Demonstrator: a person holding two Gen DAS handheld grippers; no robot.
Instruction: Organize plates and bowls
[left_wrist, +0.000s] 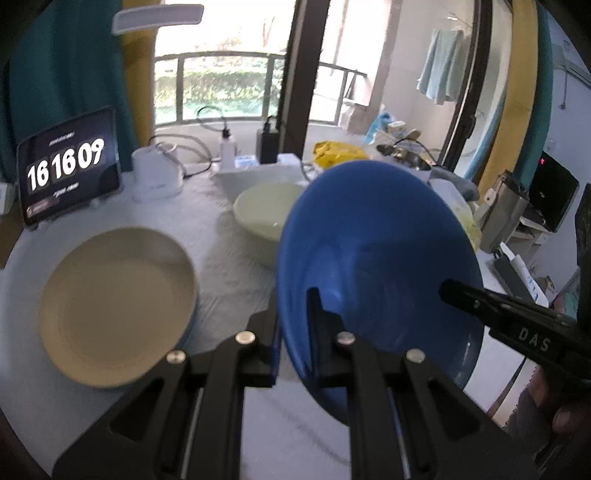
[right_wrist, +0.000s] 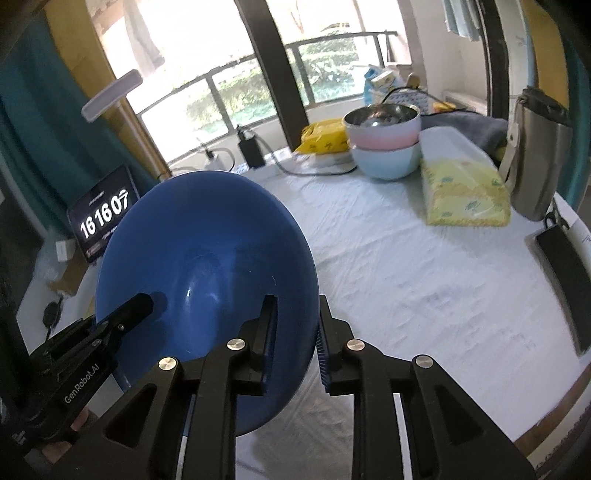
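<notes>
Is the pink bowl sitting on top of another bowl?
Yes, the pink bowl is stacked on a pale blue bowl at the far side of the table.

Glossy blue bowl (left_wrist: 376, 258) tilted above the table, beside a cream plate (left_wrist: 118, 306) and pale bowl (left_wrist: 266, 214).

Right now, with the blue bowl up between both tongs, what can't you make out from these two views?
- Left wrist view: the blue bowl covers the cream bowl's right side and the table behind it.
- Right wrist view: the blue bowl hides the clock tablet's right edge.
- Both views: whether the right tongs touch the rim; motion blur.
- Cream plate: what lies beneath it.
</notes>
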